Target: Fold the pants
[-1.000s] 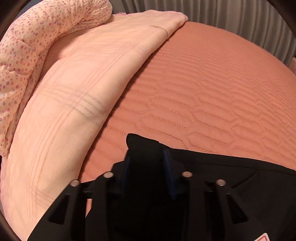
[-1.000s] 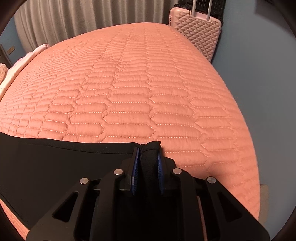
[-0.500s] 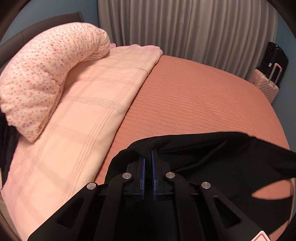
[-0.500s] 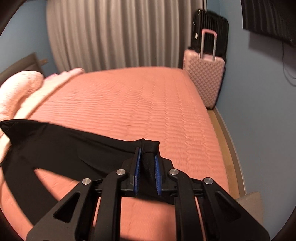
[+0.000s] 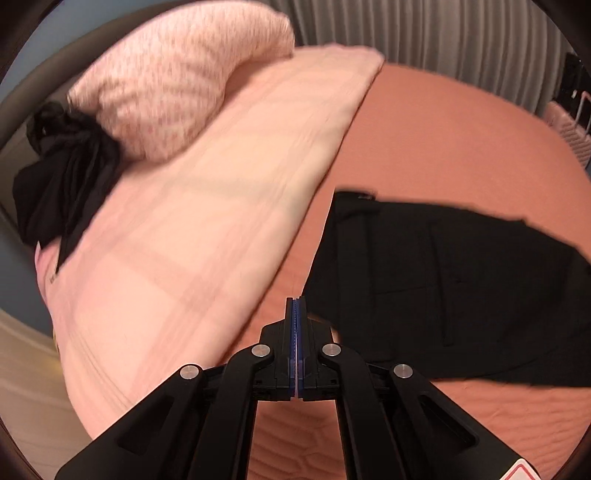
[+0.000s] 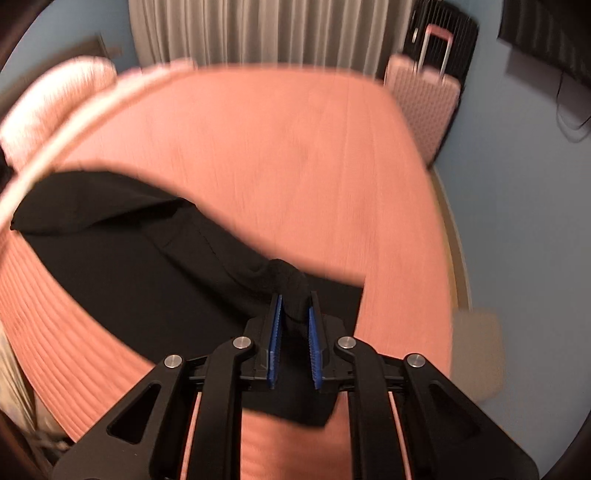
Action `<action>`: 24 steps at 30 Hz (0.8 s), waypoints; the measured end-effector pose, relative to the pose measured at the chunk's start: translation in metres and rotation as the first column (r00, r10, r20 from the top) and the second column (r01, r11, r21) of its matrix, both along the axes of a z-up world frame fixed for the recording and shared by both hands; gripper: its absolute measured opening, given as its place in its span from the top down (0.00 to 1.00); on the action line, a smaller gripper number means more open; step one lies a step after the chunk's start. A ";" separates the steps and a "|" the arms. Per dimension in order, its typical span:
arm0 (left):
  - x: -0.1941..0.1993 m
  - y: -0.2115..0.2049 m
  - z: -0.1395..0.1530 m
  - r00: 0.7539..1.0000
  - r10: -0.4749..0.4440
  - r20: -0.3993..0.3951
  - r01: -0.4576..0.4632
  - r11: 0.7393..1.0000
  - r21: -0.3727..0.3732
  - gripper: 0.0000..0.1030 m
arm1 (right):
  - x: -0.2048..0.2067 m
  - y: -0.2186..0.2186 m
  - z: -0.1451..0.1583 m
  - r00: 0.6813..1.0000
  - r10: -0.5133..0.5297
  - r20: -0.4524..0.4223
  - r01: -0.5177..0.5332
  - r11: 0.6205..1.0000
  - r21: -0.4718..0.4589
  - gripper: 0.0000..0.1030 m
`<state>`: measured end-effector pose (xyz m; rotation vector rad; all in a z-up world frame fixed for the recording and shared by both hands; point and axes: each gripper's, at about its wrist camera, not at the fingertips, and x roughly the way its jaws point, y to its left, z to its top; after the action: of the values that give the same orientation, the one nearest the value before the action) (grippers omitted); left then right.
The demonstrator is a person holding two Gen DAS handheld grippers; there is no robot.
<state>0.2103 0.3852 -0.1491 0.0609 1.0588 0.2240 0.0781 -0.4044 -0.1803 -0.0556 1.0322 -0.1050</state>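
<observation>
Black pants [image 5: 443,288] lie spread on the salmon quilted bed [image 5: 443,147]. In the left wrist view my left gripper [image 5: 296,306] is shut with its blue pads pressed together and nothing between them; it hovers beside the pants' near left edge. In the right wrist view the pants [image 6: 147,266] lie across the bed, and my right gripper [image 6: 294,314] is shut on a bunched fold of the black fabric, lifting it a little above the rest. Both views are motion-blurred.
A pale pink plaid blanket [image 5: 192,236] and a floral pillow [image 5: 177,85] lie at the bed's left side, with another black garment [image 5: 62,184] beside the pillow. A pink suitcase [image 6: 424,103] stands by the curtain [image 6: 258,33]. The bed's right edge [image 6: 447,258] borders the floor.
My left gripper has let go of the pants and shut empty, pulling back to the left. The pants have dropped onto the bed. My right gripper still holds its fold and has moved.
</observation>
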 end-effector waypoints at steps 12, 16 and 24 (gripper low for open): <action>-0.030 -0.043 -0.051 0.996 0.071 -0.047 -0.080 0.969 -0.235 0.44 | -0.031 0.012 0.050 0.962 -0.206 0.180 0.210 0.978 -0.003 0.76; -0.022 -0.039 -0.078 0.985 0.148 -0.086 -0.168 0.933 -0.318 0.44 | -0.004 0.093 0.075 0.964 -0.039 0.263 0.042 0.999 -0.007 0.55; -0.005 -0.017 -0.068 0.970 0.239 -0.039 -0.233 0.881 -0.411 0.87 | 0.051 0.232 0.065 0.947 0.211 0.244 -0.225 0.974 0.030 0.55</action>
<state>0.2054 0.3686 -0.2176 -0.4562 1.0815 0.2154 0.1293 -0.1719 -0.1155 -0.1023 0.7814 0.1178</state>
